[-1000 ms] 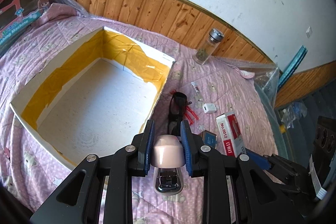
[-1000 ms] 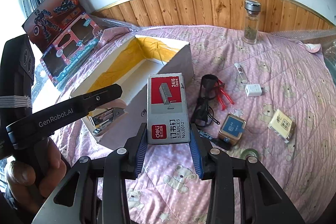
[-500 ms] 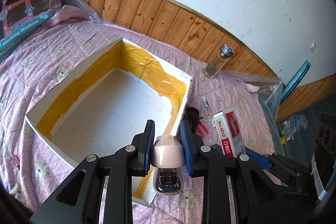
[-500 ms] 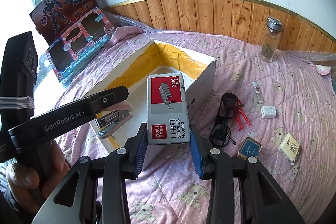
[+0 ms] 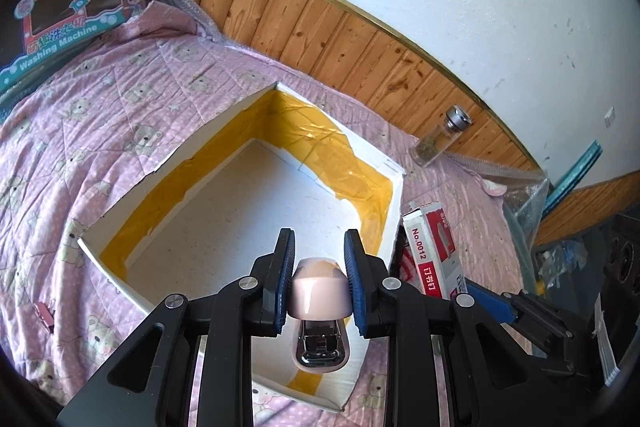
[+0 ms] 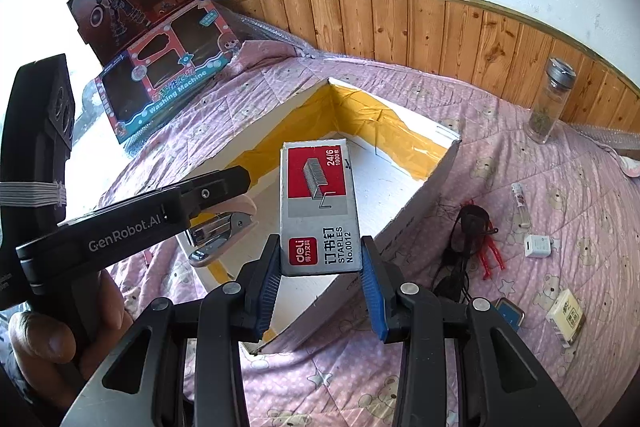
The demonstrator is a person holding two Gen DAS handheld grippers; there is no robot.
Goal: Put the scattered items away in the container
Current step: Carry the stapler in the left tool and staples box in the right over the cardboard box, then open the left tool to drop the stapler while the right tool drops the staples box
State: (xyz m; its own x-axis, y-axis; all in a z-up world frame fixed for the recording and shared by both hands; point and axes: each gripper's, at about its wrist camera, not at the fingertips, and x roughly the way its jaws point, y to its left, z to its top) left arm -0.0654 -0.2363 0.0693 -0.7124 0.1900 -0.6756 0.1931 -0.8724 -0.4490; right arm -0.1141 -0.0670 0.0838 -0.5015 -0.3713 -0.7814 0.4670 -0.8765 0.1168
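My left gripper is shut on a pale pink stapler and holds it above the near corner of the open white box lined with yellow tape. My right gripper is shut on a red and grey box of staples and holds it above the box's near right side. The left gripper with the stapler shows at the left of the right wrist view. The staple box shows at the right of the left wrist view.
On the pink quilt right of the box lie black glasses, a red clip, a white adapter, a small tube, a blue tin and a yellow packet. A glass jar stands by the wall. Toy boxes lean at far left.
Both grippers have risen and moved left over the white box, carrying the stapler and the staple box. The scattered items have slid right in both views.
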